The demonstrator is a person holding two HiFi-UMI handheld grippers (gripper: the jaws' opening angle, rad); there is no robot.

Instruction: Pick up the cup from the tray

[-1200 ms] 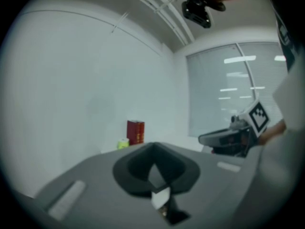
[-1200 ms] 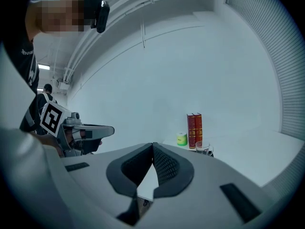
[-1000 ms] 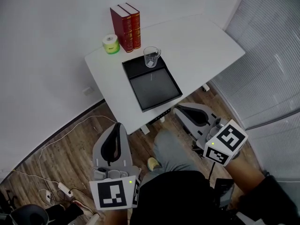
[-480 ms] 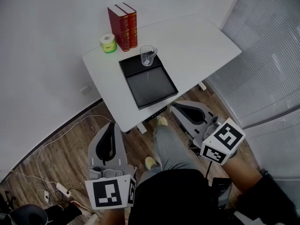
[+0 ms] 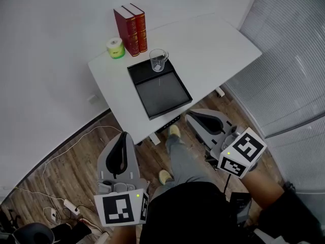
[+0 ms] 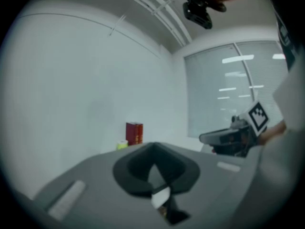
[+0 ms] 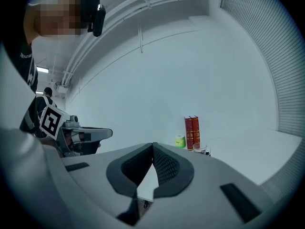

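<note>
The left tongs (image 5: 123, 136) and right tongs (image 5: 191, 117) are seen shut and empty. The glass cup (image 5: 158, 60) is set in the far corner of the tray (image 5: 167, 98); it could be toppled if approached unopened.

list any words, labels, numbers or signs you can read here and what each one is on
No text reads clearly.
On the red books: gold spine print, too small to read.
On the green roll: label too blurred to read.
On the left gripper and right gripper, marker cubes: black-and-white square patterns, no words.
</note>
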